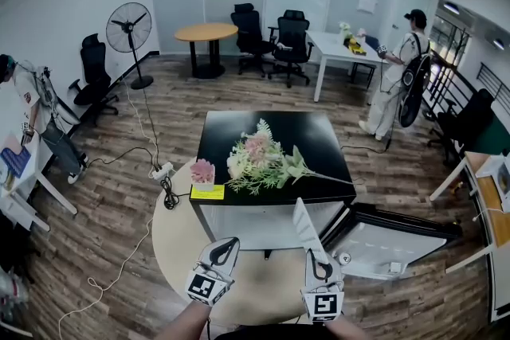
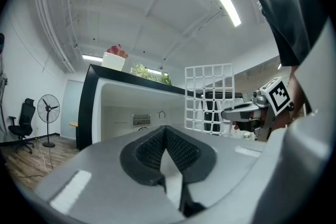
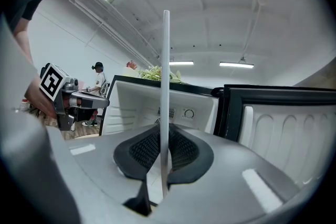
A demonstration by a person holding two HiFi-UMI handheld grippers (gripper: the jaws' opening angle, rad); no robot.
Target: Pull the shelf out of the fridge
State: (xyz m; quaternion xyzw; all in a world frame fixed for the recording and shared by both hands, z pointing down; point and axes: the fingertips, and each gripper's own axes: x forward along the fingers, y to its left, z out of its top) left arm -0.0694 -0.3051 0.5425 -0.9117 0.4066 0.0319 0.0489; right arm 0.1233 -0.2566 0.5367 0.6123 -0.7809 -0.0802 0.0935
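Observation:
The small fridge point(image 1: 323, 141) has a black top, and its door point(image 1: 390, 239) hangs open to the right. The white wire shelf point(image 1: 306, 225) is outside the fridge, held upright in front of it. My right gripper point(image 1: 313, 252) is shut on the shelf's lower edge. In the right gripper view the shelf point(image 3: 166, 76) stands edge-on between the pads of that gripper point(image 3: 164, 136). My left gripper point(image 1: 225, 245) hovers to the left of it, shut and empty. In the left gripper view, past the left gripper point(image 2: 165, 131), the shelf's grid point(image 2: 209, 97) faces me, beside the empty white fridge interior point(image 2: 136, 113).
A bunch of flowers point(image 1: 259, 159), a pink pot point(image 1: 202, 171) and a yellow note point(image 1: 207, 191) lie on the fridge top. The fridge stands on a round beige mat point(image 1: 179, 251). Cables point(image 1: 163, 175) run across the wood floor on the left. A person point(image 1: 398, 76) stands at the back right.

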